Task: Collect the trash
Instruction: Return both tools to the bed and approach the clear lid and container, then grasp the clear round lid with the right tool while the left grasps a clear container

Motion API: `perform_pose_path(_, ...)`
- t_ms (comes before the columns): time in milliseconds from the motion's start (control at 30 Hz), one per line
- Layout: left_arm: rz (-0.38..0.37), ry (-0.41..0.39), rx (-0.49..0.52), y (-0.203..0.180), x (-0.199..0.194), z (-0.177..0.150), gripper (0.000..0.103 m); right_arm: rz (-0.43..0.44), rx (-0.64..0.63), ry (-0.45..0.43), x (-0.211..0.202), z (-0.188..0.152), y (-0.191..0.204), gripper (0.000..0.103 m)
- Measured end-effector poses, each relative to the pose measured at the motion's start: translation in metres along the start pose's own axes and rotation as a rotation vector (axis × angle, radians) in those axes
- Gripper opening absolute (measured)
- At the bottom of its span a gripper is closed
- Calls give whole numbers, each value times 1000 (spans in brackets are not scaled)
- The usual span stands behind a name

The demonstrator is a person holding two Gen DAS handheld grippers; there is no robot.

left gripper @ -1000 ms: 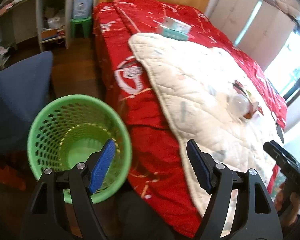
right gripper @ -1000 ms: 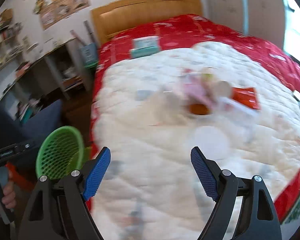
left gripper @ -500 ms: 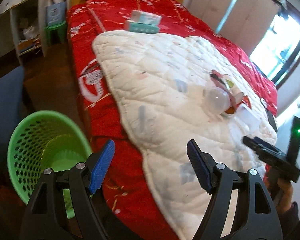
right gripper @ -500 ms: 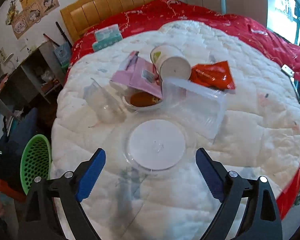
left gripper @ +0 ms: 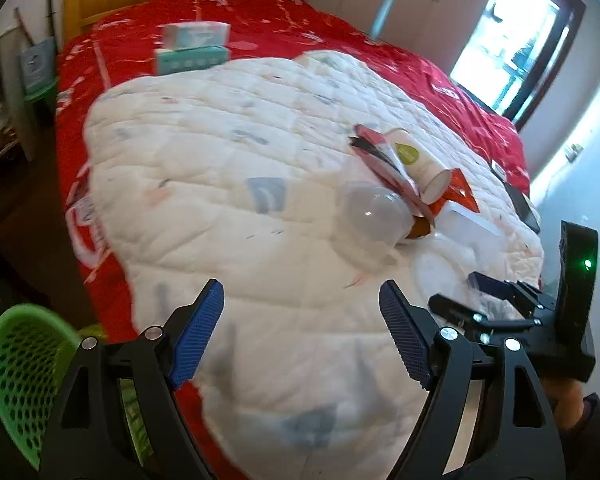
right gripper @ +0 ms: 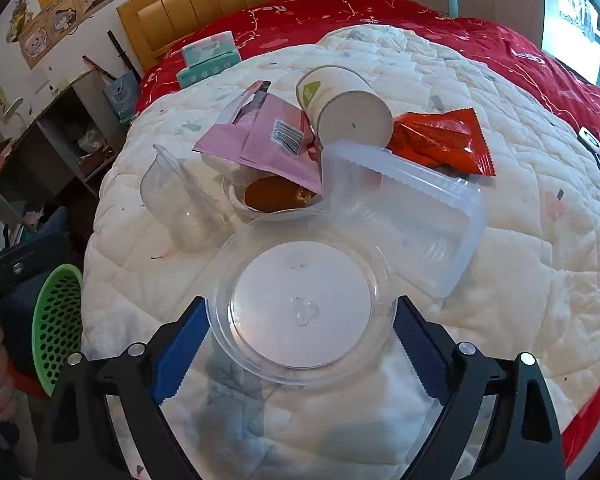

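A heap of trash lies on the white quilt (right gripper: 520,272) that covers the red bedspread (right gripper: 420,12), gathered toward the quilt's foot-end edge and well apart from the wooden headboard (right gripper: 236,4). Nearest that edge is a round clear plastic lid (right gripper: 302,304), lying flat on the quilt. The right gripper (right gripper: 300,354) hangs over it with its jaws spread wide, one blue pad at each side of the lid's rim; whether the pads touch the rim cannot be told, and the lid is not lifted. Just behind the lid a rectangular clear container (right gripper: 400,216) lies tilted, beside a shallow cup with brown residue (right gripper: 278,196) and a clear plastic cup (right gripper: 180,204) on its side. A pink wrapper (right gripper: 268,136) lies partly over the residue cup, a paper cup (right gripper: 344,108) lies tipped with its base toward the camera, and an orange snack bag (right gripper: 444,140) lies next to it. Two tissue packs (right gripper: 208,60) are stacked at the headboard end, on the bedspread at the quilt's far edge. The left gripper (left gripper: 300,340) is over the quilt's side edge, its jaws opening with nothing between them. A green mesh basket (left gripper: 20,380) stands on the floor beside the bed, near that side.
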State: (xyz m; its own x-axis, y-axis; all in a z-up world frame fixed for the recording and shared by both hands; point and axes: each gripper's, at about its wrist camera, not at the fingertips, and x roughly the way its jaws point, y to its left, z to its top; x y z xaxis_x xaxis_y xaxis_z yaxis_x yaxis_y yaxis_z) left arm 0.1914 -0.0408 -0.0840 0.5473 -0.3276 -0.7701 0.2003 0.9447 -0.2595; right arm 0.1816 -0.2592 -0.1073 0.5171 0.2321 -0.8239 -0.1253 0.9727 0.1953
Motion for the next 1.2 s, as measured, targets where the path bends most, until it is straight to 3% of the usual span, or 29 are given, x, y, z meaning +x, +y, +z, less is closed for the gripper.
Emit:
perform_pose_path(233, -79, 17, 67, -23, 33, 15, 79, 6, -21, -6, -7, -5, 0, 88)
perform_pose_path(500, -92, 24, 153, -43, 61, 25, 79, 22, -12, -15, -19, -11, -4, 88)
perform_pose_path(633, -111, 19, 158, -45, 65, 28, 64, 29, -10, -26, -24, -11, -5, 88)
perform_pose_path(733, -115, 9, 149, -44, 63, 26, 63, 36, -7, -36, -29, -13, -2, 88)
perform_pose_path(967, -114, -36, 77, -25, 21, 10, 63, 67, -33, -63, -50, -20, 19, 88)
perform_pose_path(1200, -31, -89, -4, 23, -44, -21, 63, 125, -93, -81, -66, -28, 60, 88)
